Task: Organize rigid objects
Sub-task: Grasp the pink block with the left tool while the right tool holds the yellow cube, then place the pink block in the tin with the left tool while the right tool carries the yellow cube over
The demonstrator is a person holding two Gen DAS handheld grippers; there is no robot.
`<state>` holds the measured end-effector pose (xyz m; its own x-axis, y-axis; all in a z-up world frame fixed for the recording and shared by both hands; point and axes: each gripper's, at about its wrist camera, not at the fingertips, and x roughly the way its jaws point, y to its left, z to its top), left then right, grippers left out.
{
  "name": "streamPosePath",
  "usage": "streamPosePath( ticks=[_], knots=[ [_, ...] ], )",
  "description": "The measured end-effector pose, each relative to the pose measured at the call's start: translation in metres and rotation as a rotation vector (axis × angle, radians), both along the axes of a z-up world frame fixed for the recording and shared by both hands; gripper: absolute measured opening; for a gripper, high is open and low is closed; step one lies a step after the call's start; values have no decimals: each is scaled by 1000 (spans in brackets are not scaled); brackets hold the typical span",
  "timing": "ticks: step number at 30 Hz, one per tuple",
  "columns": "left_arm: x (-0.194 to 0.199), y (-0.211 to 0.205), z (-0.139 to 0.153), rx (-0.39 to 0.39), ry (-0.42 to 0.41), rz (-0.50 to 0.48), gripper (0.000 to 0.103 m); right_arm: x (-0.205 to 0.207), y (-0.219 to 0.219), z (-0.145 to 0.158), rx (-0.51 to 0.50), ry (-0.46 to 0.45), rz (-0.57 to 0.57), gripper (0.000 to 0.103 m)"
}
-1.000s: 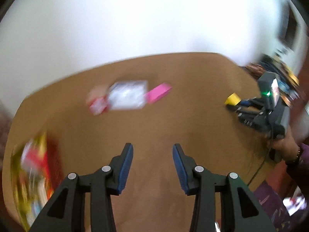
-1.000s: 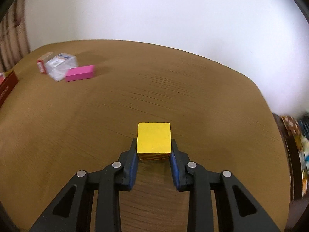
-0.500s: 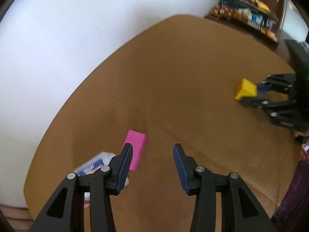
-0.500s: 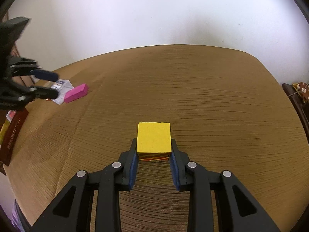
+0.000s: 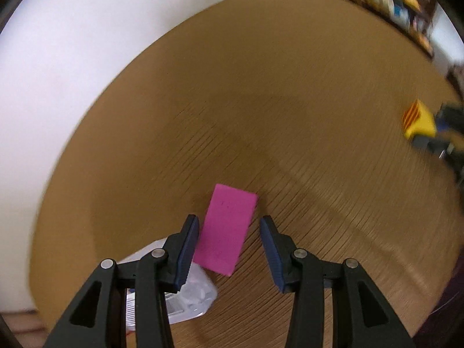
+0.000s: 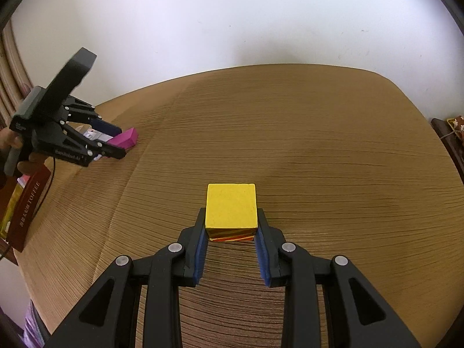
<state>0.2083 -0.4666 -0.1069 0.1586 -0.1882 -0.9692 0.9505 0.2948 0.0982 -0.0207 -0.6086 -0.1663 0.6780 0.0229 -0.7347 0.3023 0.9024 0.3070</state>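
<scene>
Straddling the pink block now, the left gripper has advanced.

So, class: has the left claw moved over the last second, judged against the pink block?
Yes. The left claw has closed in on the pink block, which now lies between its open fingers instead of far ahead on the table.

brown wooden table: pink block, clear plastic box, toffee box.

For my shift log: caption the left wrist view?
Open left gripper straddles pink block on wooden table.
</scene>
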Motion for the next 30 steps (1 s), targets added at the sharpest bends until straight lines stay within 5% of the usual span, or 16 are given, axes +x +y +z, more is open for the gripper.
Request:
streamPosePath(
  ticks=[1, 2, 7, 15, 20, 25, 30],
  knots=[
    [7, 4, 0, -32, 54, 35, 31, -2, -2, 1, 0, 1, -1, 28],
    [13, 9, 0, -65, 116, 71, 30, -3, -2, 2, 0, 3, -2, 28],
    [-3, 28, 9, -169, 171, 188, 30, 1, -2, 2, -5, 9, -5, 27],
    [-106, 143, 62, -469, 233, 599, 30, 7, 1, 4, -23, 20, -4, 27],
    [-156, 256, 85, -457, 134, 819, 30, 13, 9, 5, -53, 34, -3, 27],
    [-149, 377, 96, -372, 5, 1089, 30, 18, 14, 0, -79, 47, -2, 27],
    [-124, 432, 83, -285, -58, 1136, 30, 23, 20, 0, -119, 70, -1, 27]
  ],
)
